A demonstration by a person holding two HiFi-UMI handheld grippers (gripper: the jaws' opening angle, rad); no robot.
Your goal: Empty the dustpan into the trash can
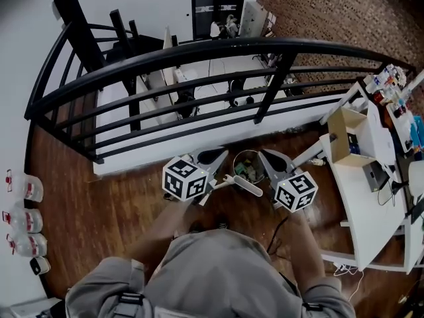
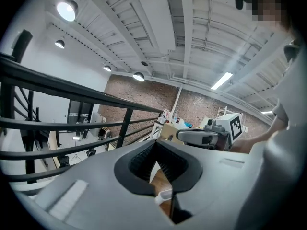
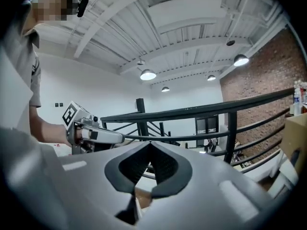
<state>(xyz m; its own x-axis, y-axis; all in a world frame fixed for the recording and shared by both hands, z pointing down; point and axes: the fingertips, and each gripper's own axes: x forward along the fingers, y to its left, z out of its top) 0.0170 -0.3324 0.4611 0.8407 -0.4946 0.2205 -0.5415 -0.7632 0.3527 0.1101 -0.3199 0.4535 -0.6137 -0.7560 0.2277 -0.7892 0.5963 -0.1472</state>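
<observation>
The left gripper [image 1: 213, 156] had its 2 jaws pressed together. A white plastic handle [image 1: 242, 186] showed through the gap just under them, and I could not tell whether they touched it. The right gripper [image 1: 268, 159] also had its jaws pressed together, with nothing between them. Between the 2 grippers and below them, the small round trash can [image 1: 248, 167] stood on the brown wooden floor [image 1: 119, 191], holding mixed rubbish. The handle lay just beside its near rim. Ahead of both grippers ran a curved black metal railing [image 1: 199, 52].
</observation>
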